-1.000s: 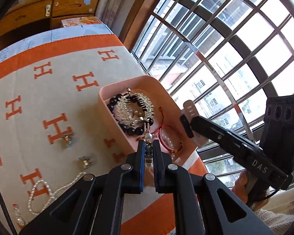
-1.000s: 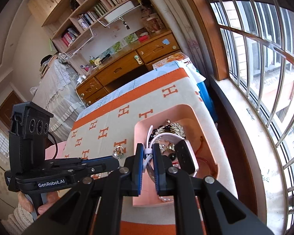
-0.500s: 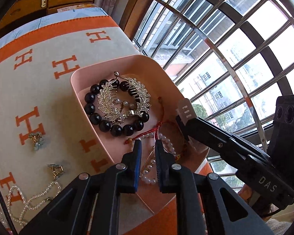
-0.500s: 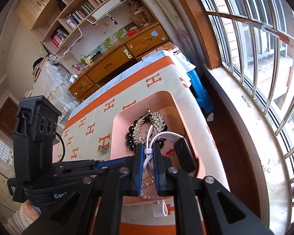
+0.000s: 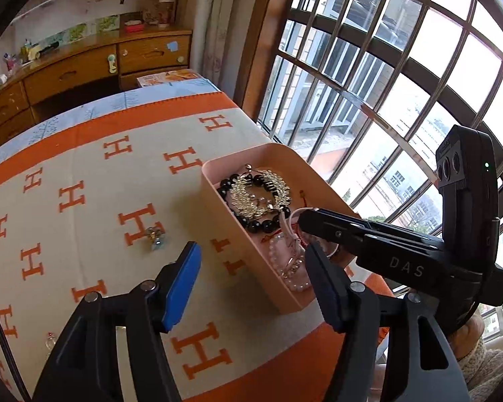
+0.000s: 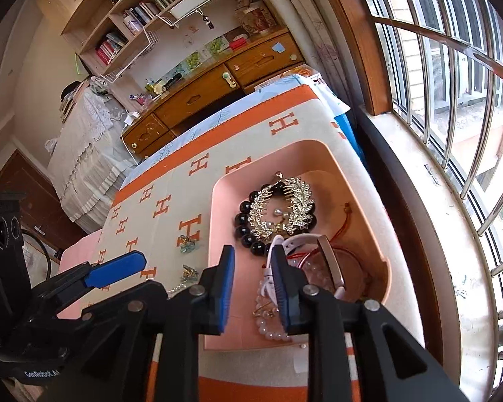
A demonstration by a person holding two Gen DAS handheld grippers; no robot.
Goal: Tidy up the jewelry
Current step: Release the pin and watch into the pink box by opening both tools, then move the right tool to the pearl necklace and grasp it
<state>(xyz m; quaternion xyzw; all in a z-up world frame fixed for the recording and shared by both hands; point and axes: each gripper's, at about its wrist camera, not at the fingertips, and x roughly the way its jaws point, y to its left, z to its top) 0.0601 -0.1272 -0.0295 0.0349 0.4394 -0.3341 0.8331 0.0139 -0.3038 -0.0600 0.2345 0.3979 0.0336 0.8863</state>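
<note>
Both tongs stand over the pink tray [image 6: 362,181]. Left gripper [image 5: 251,281] gapes wide and empty, jaws having just been opening, straddling the tray's near wall, the pearl bracelet [image 5: 285,264] lying ahead of it inside. Right gripper [image 6: 253,284] is parted a little, jaws having just been opening; the white watch [image 6: 305,244] rests against its right-hand finger, seemingly let go. Beyond both lie a black bead bracelet [image 6: 248,231], a gold leaf comb [image 6: 285,207] and red cord. Earrings [image 6: 187,244] remain on the orange H-patterned blanket [image 5: 84,174], left of the right gripper, probably next.
</note>
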